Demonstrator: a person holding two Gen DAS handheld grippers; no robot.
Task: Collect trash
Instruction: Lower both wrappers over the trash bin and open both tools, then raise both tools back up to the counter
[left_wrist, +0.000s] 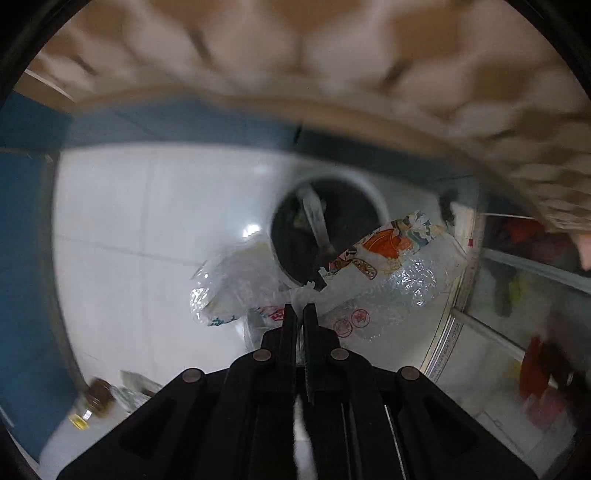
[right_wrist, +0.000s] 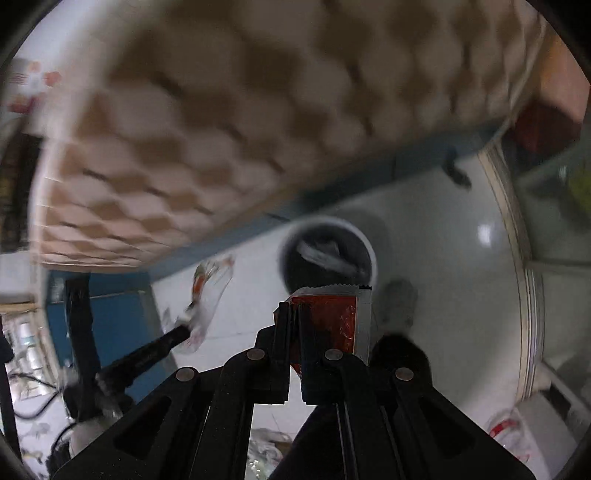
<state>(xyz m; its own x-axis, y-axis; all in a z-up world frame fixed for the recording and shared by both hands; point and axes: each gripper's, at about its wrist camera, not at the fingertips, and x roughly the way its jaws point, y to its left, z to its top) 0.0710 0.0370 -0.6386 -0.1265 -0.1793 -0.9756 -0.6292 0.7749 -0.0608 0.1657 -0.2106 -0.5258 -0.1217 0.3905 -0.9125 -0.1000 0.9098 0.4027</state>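
Observation:
My left gripper (left_wrist: 300, 308) is shut on a crinkled clear plastic wrapper (left_wrist: 388, 273) with a colourful printed end, held in the air just in front of the round trash bin (left_wrist: 373, 192). The bin has a white rim and a dark liner, with some pale trash inside. My right gripper (right_wrist: 294, 308) is shut on a red sauce packet (right_wrist: 338, 319) with a silver edge, held just short of the same bin (right_wrist: 369, 251). The left gripper (right_wrist: 184, 332) with its wrapper (right_wrist: 208, 295) also shows in the right wrist view, at the left.
The bin stands on a glossy white tile floor (left_wrist: 147, 221). A beige quilted surface (right_wrist: 221, 129) overhangs the scene, above a blue panel (left_wrist: 29, 258). A glass jar (left_wrist: 98, 398) lies at lower left. A glass-fronted shelf (left_wrist: 524, 314) with red items stands at right.

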